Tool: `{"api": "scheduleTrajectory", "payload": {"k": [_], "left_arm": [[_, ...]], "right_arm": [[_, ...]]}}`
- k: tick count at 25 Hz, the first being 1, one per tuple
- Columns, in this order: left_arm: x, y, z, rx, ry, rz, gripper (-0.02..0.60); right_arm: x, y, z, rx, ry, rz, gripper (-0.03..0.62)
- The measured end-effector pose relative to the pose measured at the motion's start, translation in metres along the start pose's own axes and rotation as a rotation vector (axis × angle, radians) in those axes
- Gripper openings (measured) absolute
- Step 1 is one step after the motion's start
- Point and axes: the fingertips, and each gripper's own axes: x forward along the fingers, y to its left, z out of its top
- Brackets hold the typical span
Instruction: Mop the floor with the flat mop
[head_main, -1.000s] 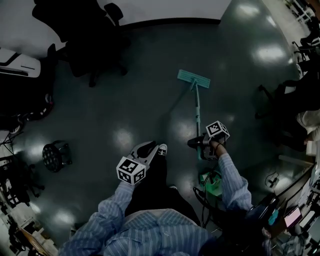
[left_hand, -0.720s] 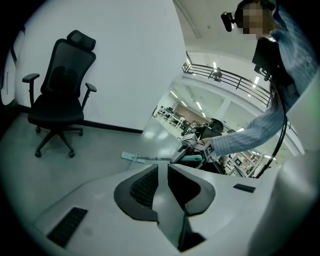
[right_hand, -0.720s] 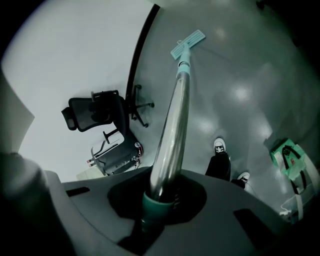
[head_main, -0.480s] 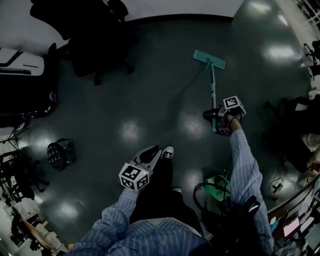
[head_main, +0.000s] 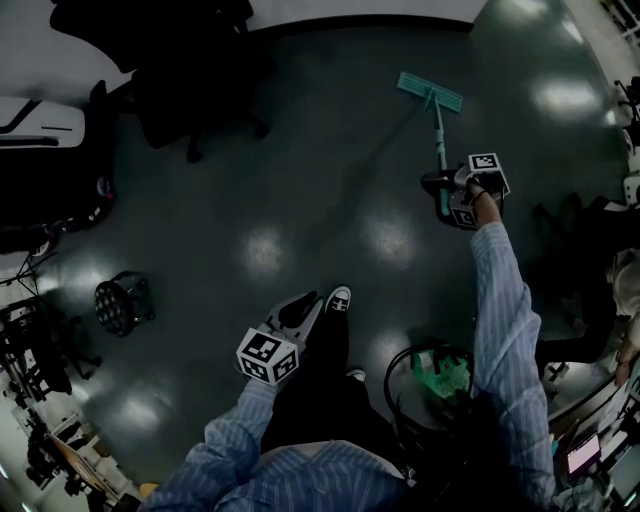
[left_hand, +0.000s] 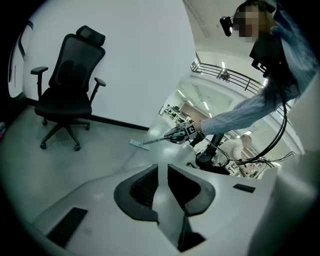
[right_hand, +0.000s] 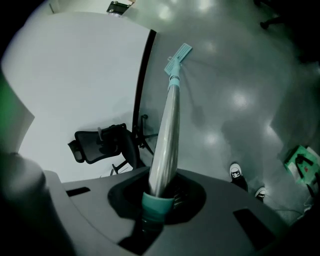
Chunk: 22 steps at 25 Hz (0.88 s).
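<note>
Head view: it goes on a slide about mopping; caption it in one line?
The right gripper holds the flat mop by its handle, teal head on the dark floor; left gripper hangs empty.

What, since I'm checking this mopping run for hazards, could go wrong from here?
1. Only the right gripper clamps the mop handle, near its end and with the arm stretched out. The left gripper holds nothing, so the handle may twist or slip.
2. A cable loop lies on the floor beside the person's shoe, so a step could snag it.
</note>
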Motion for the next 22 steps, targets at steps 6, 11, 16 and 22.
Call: {"api": "scheduleTrajectory", "payload": {"k": [6, 11, 16, 22], "left_arm": [[-0.011, -0.007, -0.009, 0.008, -0.004, 0.002, 0.060], [-0.016, -0.024, -0.010, 0.026, -0.016, -0.011, 0.060], [-0.025, -0.060, -0.017, 0.061, -0.026, -0.047, 0.060], [-0.050, -0.102, -0.040, 0.109, -0.029, -0.088, 0.060]], "right_arm": [[-0.006, -0.029, -0.029, -0.008, 0.007, -0.018, 0.032], [-0.021, -0.054, -0.073, -0.019, 0.039, -0.024, 0.032], [-0.043, -0.099, -0.141, -0.020, 0.068, -0.020, 0.032], [-0.062, -0.167, -0.243, -0.032, 0.100, -0.043, 0.032]]}}
